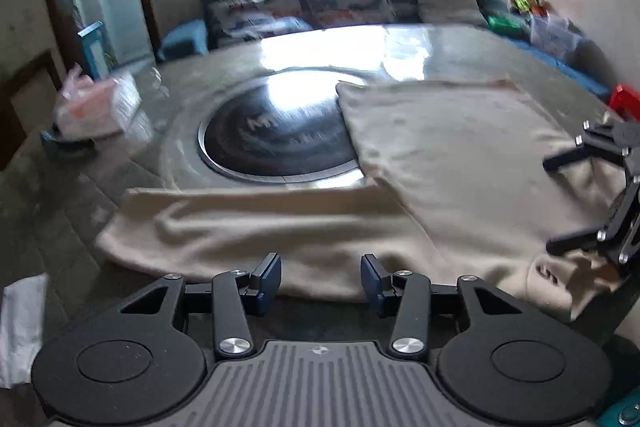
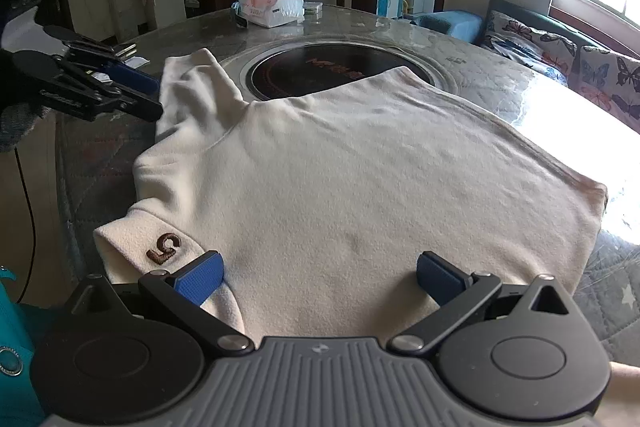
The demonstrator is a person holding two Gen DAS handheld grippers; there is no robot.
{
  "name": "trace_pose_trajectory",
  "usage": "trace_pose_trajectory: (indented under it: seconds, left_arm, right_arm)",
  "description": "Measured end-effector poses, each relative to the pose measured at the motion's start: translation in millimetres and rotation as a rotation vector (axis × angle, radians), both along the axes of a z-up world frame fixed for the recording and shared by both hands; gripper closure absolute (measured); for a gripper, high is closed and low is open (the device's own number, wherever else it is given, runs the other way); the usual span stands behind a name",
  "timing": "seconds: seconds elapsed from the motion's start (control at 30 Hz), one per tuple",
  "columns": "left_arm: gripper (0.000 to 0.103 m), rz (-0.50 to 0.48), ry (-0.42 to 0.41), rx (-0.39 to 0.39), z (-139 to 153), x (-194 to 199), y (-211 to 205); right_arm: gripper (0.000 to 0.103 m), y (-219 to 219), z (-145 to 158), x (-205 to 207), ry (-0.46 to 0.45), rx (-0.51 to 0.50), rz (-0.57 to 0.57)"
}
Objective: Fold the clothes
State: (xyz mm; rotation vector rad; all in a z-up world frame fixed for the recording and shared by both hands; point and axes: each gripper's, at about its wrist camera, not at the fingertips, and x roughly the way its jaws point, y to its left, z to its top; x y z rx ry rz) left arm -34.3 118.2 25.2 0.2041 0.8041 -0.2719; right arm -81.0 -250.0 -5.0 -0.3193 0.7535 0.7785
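While the cream sweater [image 2: 340, 179] is lying spread flat across the grey table [image 2: 500, 75], partly covering the round black cooktop [image 2: 320, 67] set into it, the right gripper [image 2: 319, 277] is hovering at the garment's near edge with its blue pads wide apart, gripping nothing. A brown number patch [image 2: 163, 247] is showing on the collar just beside its left pad. The left gripper [image 1: 321, 281] is sitting at the sleeve [image 1: 240, 227] side, its fingers also spread and empty. A tissue pack [image 2: 276, 7] is resting on the far side of the table, well apart from the sweater.
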Motion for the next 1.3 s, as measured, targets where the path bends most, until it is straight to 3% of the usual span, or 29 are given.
trace_pose_trajectory:
  seconds: [0.1, 0.33, 0.47, 0.7, 0.87, 1.1, 1.3]
  left_arm:
    - [0.058, -0.052, 0.012, 0.072, -8, 1, -6]
    - [0.074, -0.058, -0.013, 0.314, -12, 3, 3]
    - [0.072, -0.011, 0.022, 0.197, -2, 3, 16]
    - [0.070, -0.065, -0.040, 0.068, 9, -7, -8]
    - [0.070, -0.029, 0.008, 0.080, -9, 1, -9]
    - [0.070, -0.021, 0.041, 0.072, -4, -13, 5]
    - [0.049, 0.007, -0.072, -0.013, 11, 8, -1]
  right_arm:
    - [0.000, 0, 0, 0, 0.001, -0.001, 0.000]
    - [0.000, -1, 0, 0, -0.003, 0.005, -0.001]
    - [0.000, -1, -1, 0, -0.006, 0.008, -0.002]
    - [0.000, -1, -1, -1, -0.006, 0.008, -0.002]
    - [0.000, -1, -1, -1, -0.009, 0.012, -0.002]
    - [0.000, -1, -2, -1, -0.012, 0.016, 0.000]
    - [0.000, -1, -3, -2, -0.017, 0.021, -0.005]
